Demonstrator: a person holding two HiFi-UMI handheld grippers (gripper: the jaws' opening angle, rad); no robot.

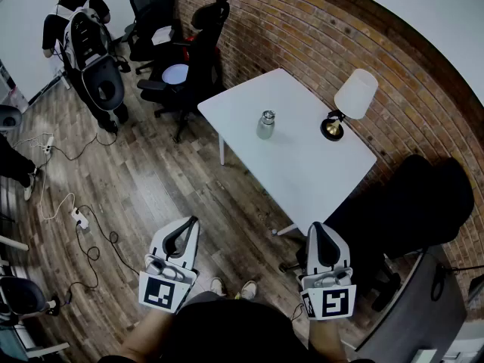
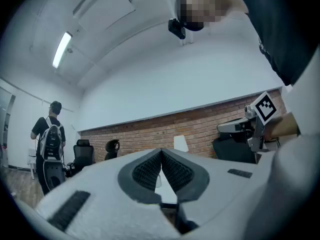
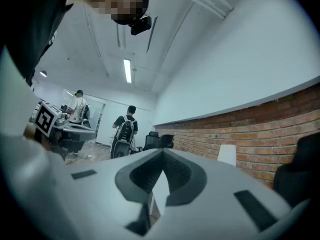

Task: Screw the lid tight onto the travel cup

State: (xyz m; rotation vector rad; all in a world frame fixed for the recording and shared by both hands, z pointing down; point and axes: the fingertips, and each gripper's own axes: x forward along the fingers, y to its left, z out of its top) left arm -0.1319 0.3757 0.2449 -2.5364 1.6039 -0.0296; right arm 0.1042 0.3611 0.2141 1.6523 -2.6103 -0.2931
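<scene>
The steel travel cup [image 1: 265, 125] stands upright on the white table [image 1: 302, 165], with its lid [image 1: 268, 115] on top; how tightly the lid sits cannot be told. Both grippers hang close to my body, well short of the table. My left gripper [image 1: 192, 221] is shut and holds nothing, its ribbed pads meeting at the tip [image 2: 161, 152]. My right gripper [image 1: 316, 228] is shut and empty too, its tip [image 3: 162, 152] pointing over the room. Each gripper view shows the other gripper's marker cube: the right one [image 2: 264, 107] and the left one [image 3: 44, 120].
A brass lamp with a white shade [image 1: 354, 93] stands on the table right of the cup. Black office chairs [image 1: 189, 63] crowd the table's far left corner, another chair [image 1: 408, 210] sits at the right. A person with a backpack [image 1: 83, 36] stands far left. Cables [image 1: 83, 225] lie on the wooden floor.
</scene>
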